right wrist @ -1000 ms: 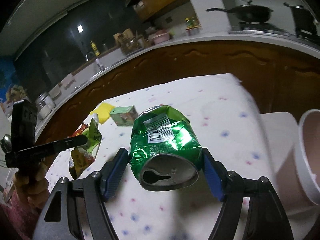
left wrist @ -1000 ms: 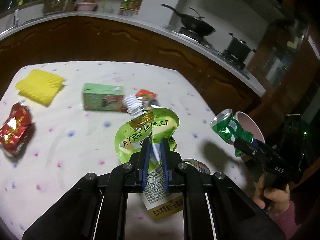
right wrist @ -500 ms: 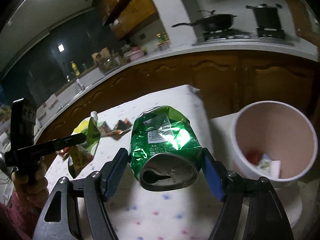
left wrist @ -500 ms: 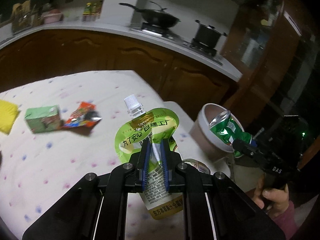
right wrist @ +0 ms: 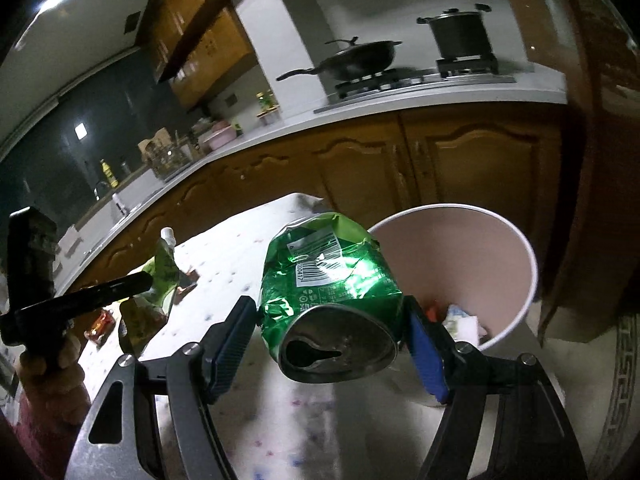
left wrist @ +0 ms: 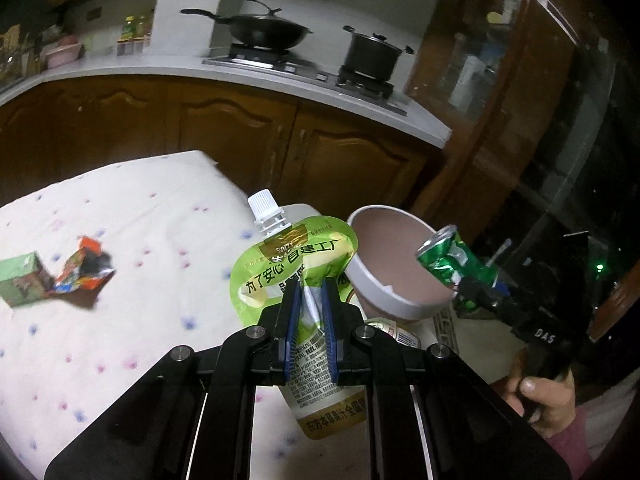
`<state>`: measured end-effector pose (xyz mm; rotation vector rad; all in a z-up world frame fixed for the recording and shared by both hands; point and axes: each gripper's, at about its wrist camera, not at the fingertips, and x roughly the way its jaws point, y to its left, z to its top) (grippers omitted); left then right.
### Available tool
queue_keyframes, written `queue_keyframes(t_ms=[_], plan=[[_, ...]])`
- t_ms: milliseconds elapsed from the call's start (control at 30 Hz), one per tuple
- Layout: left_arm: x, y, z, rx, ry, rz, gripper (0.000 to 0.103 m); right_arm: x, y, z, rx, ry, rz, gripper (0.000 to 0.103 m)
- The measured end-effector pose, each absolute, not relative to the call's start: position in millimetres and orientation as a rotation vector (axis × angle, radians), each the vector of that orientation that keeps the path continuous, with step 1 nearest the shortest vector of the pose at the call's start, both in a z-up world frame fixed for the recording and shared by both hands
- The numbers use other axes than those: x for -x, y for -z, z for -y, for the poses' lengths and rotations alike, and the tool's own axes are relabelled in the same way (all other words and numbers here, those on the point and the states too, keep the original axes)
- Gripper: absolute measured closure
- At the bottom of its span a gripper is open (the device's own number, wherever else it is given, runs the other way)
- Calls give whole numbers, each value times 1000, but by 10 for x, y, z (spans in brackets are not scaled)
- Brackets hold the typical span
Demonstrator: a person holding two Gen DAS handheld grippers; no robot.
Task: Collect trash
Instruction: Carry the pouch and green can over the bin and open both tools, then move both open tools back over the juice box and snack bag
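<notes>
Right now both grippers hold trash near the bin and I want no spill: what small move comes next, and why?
Probably ease the right gripper forward until the crushed green can hangs over the bin's mouth; the can sits at its near rim, not yet inside. The left gripper waits, clamped on the green pouch.

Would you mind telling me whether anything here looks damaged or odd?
Yes: the green can in the right tongs is crushed and dented, and the bin has a chipped rim on its near side. Nothing looks spilled.
</notes>
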<state>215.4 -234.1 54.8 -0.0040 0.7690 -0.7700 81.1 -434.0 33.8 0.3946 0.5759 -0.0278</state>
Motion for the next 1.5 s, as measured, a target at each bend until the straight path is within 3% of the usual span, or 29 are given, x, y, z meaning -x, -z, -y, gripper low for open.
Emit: queue_keyframes(t_ms=[800,1200,1233,1333,1500], plan=[[-2382,-410,3923,-113,902,-806,93,-830,-162,5111,-468,137,-578,29],[-2560,-141,4196,-113,907,-874,92,-1000,-54,5207,-460,141,-621,29],[-2573,-128,4188,-105,908,-878,90,-1019,-43,5213,-460,140,-626,29],[-2596,-123,4156,-84,905,-880,63,-1069,-1,5242,-478,139,-641,27],[-2562,-177,4050,-82,900,-851,60,-1037,32,5269,-491,149,-648,27]])
